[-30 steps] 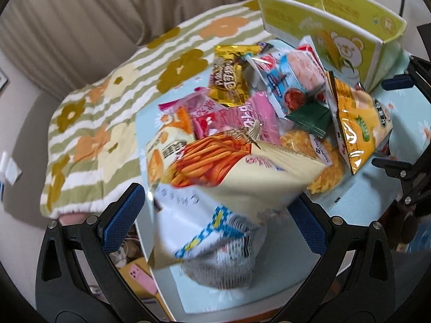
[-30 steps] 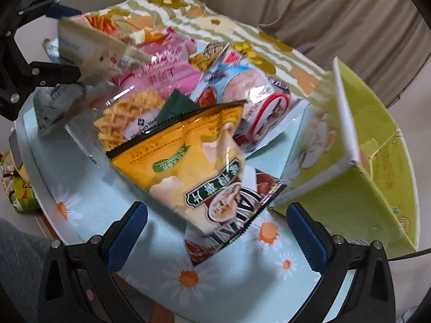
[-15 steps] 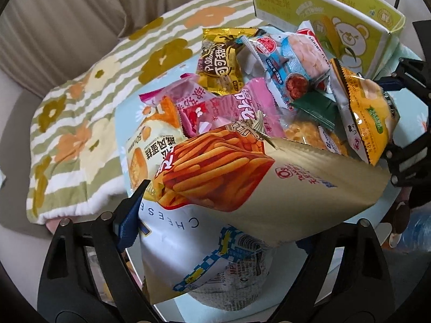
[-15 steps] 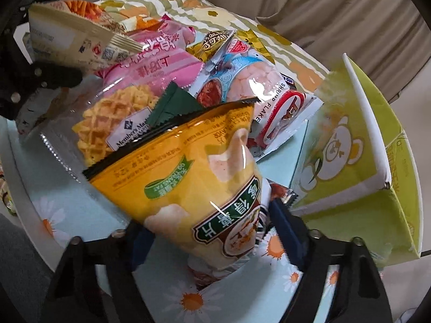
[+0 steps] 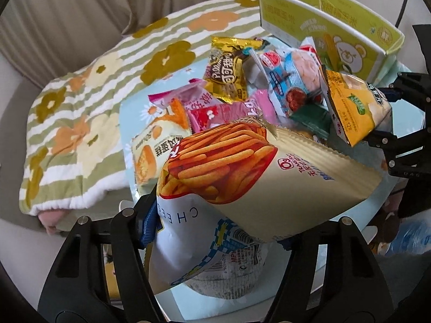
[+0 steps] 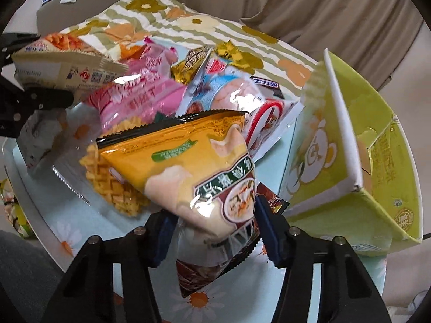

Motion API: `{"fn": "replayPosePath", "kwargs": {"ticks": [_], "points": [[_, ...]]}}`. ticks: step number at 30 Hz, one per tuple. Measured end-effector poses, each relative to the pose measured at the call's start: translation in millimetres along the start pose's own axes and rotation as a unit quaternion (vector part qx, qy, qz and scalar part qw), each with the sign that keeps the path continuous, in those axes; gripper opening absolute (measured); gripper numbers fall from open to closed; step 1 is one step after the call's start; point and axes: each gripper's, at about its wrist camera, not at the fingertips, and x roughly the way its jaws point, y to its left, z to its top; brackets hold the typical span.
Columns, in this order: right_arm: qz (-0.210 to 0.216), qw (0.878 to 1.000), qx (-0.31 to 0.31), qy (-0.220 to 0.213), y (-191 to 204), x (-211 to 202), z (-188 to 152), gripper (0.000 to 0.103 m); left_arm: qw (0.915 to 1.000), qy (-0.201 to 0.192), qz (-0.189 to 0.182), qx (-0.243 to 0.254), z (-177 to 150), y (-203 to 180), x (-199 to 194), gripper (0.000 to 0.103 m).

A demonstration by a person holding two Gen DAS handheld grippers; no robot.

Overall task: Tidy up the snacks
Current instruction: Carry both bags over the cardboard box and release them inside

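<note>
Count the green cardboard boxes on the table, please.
1. The green box with a bear picture is open and sits on the table to the right of the snack pile. A second box could be hidden outside the views.

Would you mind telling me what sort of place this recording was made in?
Most likely a home living room or bedroom: a floral striped blanket lies over soft beige cushions behind a small table in a daisy-print cover, piled with snack bags beside a green carton.
</note>
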Motion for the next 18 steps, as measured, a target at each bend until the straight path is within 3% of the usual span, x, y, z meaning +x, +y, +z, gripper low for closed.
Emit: {"fn": "replayPosePath", "kwargs": {"ticks": [9,18], "points": [[0.012,0.999,0.033,-0.034,-1.6,-38.1,7.3,0.050,0.9988,-0.036,-0.001,-0.035,7.6,13.9,-34.4,0.064],[0.044,0.990,0.101,-0.088,-26.0,-75.9,54.3,0.050,0.9943,-0.087,0.008,-0.060,40.6,25.3,-68.4,0.064]]}}
